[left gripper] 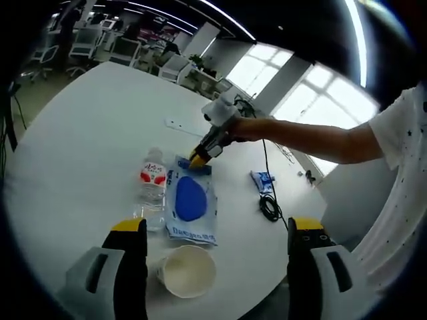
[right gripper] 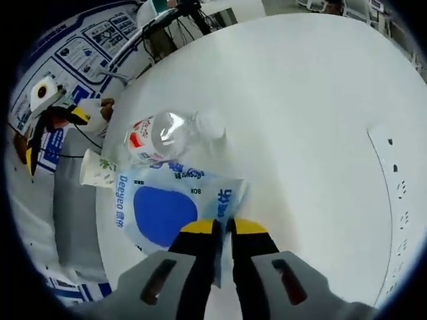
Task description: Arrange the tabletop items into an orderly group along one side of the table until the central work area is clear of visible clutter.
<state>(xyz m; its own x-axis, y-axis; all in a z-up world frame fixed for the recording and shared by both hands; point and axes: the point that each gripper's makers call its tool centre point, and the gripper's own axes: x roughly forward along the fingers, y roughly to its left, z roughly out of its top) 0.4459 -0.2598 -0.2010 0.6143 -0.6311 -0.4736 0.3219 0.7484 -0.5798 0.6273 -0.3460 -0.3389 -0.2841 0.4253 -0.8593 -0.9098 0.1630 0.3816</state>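
Blue-and-white pouch [right gripper: 163,210] is lying flat on the round white table [right gripper: 313,100], with the right gripper [right gripper: 223,228] clamped down on its near edge, yellow-tipped jaws squeezed nearly together with the packet's rim between them. From the left gripper view you can see that same gripper [left gripper: 199,159] coming in on a person's outstretched arm and biting the far corner of the pouch [left gripper: 191,200]. Left gripper [left gripper: 217,233] hangs above the table with jaws spread wide, holding nothing. Paper cup [left gripper: 187,269] sits between them, near the table edge. Water bottle [left gripper: 153,183] lies right alongside the pouch, touching it. Black cable [left gripper: 269,207] and a small blue packet [left gripper: 263,180] sit off to the side.
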